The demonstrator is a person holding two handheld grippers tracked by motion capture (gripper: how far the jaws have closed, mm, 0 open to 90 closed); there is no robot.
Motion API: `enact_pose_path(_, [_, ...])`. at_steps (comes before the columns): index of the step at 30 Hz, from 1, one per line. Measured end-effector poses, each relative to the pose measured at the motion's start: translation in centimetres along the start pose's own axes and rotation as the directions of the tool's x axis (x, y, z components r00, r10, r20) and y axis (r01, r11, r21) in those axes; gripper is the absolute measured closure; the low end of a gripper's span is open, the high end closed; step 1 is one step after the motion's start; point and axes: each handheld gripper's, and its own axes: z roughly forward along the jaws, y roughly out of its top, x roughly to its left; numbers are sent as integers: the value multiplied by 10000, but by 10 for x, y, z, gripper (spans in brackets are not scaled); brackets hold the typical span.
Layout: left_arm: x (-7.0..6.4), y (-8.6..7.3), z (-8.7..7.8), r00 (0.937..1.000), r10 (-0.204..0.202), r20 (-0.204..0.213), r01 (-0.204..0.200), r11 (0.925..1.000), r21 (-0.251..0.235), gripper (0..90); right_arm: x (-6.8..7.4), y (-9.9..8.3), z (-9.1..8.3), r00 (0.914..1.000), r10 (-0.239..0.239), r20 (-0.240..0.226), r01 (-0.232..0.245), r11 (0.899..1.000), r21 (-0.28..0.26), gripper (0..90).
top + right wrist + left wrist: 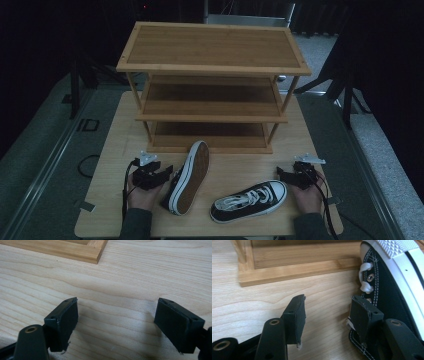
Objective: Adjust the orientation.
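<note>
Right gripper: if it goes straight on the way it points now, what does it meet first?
Probably bare table, then the corner of the shoe rack's bottom frame, slightly left. The right gripper's jaws stand open.

On the table (115,145) we find the three-tier shoe rack (212,75) at the back, one sneaker (190,177) tipped on its side before it at the left gripper (167,172), the other sneaker (249,201) upright to its right, near the right gripper (281,175).
</note>
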Motion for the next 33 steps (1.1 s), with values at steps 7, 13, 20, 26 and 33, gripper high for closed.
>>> enact_pose_path(7, [-4,0,1,9996,80,272,-81,10000,50,472,0,0,0,10000,0,2,0,10000,-1,188])
enact_pose_path(13, [-9,1,3,9983,229,544,-238,9996,158,487,0,0,0,10000,0,2,0,10000,-2,188])
enact_pose_path(20, [-12,1,2,9946,199,1018,-211,9997,108,531,0,0,0,10000,-2,1,2,10000,-2,188])
enact_pose_path(26, [-18,3,1,9925,461,1134,-472,9989,74,558,0,0,0,10000,-1,-2,1,10000,0,188])
enact_pose_path(33, [-23,6,0,9882,580,1417,-585,9983,-3,574,0,0,0,10000,-5,-7,5,10000,0,188])
